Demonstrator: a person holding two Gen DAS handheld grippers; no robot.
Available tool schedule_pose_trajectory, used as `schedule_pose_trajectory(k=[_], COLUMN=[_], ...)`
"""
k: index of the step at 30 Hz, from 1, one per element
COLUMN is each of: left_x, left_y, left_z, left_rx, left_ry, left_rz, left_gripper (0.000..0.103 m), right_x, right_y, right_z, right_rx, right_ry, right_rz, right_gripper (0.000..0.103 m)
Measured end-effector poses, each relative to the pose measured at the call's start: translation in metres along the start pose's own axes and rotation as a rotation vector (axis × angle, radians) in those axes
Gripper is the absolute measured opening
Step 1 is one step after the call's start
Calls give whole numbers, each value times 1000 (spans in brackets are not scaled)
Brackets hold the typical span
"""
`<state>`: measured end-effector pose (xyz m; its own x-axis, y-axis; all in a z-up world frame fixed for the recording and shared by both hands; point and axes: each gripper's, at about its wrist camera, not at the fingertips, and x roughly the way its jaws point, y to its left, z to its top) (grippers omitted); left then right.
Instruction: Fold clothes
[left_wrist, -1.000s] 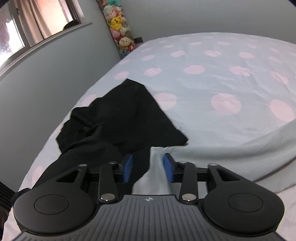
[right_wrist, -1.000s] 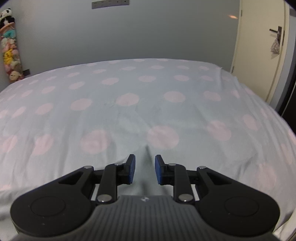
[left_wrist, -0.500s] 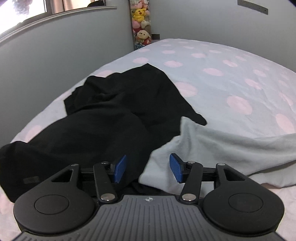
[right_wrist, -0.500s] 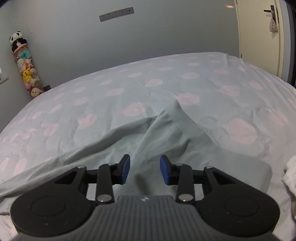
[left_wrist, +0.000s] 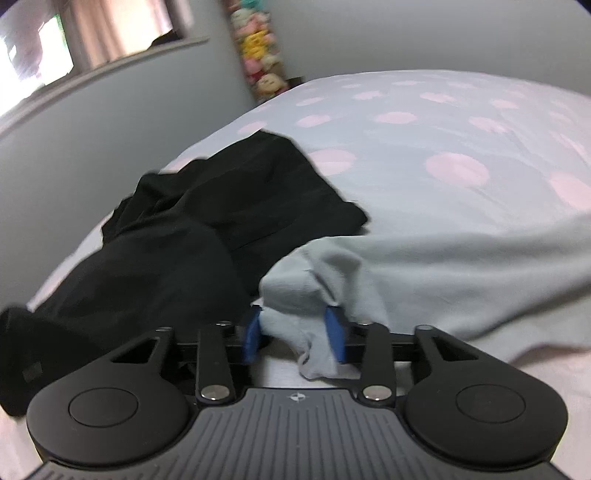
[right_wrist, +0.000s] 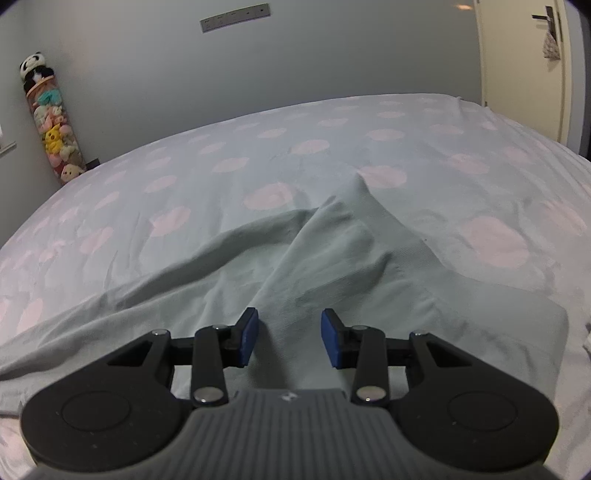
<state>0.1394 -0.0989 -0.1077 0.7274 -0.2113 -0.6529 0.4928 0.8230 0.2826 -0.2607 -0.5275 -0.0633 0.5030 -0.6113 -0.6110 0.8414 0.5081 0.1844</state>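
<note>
A pale grey-green garment (right_wrist: 332, 266) lies spread and rumpled on the bed, also in the left wrist view (left_wrist: 424, 273). My left gripper (left_wrist: 295, 338) is open, with a bunched corner of that garment draped loosely between and over its blue pads. My right gripper (right_wrist: 290, 338) is open and empty, just above the garment's near edge. A pile of black clothes (left_wrist: 177, 240) lies to the left of the left gripper, partly under the pale garment's corner.
The bed (right_wrist: 258, 147) has a pale sheet with pink dots. A tube of plush toys (right_wrist: 51, 118) stands in the far corner by the grey wall. A door (right_wrist: 524, 62) is at the right. A window ledge (left_wrist: 92, 74) runs along the left wall.
Both grippers have opened wider. The pale garment dropped onto the bed from the right gripper's hold, and its corner has bunched over the left gripper's pads. The left view swung slightly.
</note>
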Motion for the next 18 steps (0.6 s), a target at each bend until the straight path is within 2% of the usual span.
schedule_pose_trajectory(k=[2, 6, 10, 14, 16, 18], left_x=[-3, -15, -40, -62, -60, -50], left_y=[-6, -7, -11, -6, 1, 9], left_z=[0, 7, 24, 41, 40, 35], left_rx=[37, 70, 156, 229, 247, 256], left_ry=[-7, -56, -161, -241, -216, -155], left_rz=[-32, -31, 36, 165, 218, 253], left_gripper=[10, 5, 4, 4, 5, 11], right_x=[2, 2, 0, 0, 0, 0], right_y=[3, 2, -3, -5, -6, -6], right_z=[-1, -1, 0, 0, 0, 0], right_rx=[-13, -12, 13, 30, 35, 42], right_ry=[4, 5, 1, 2, 1, 1], right_rz=[2, 4, 3, 10, 14, 21], right_gripper=[41, 42, 42, 42, 42, 42])
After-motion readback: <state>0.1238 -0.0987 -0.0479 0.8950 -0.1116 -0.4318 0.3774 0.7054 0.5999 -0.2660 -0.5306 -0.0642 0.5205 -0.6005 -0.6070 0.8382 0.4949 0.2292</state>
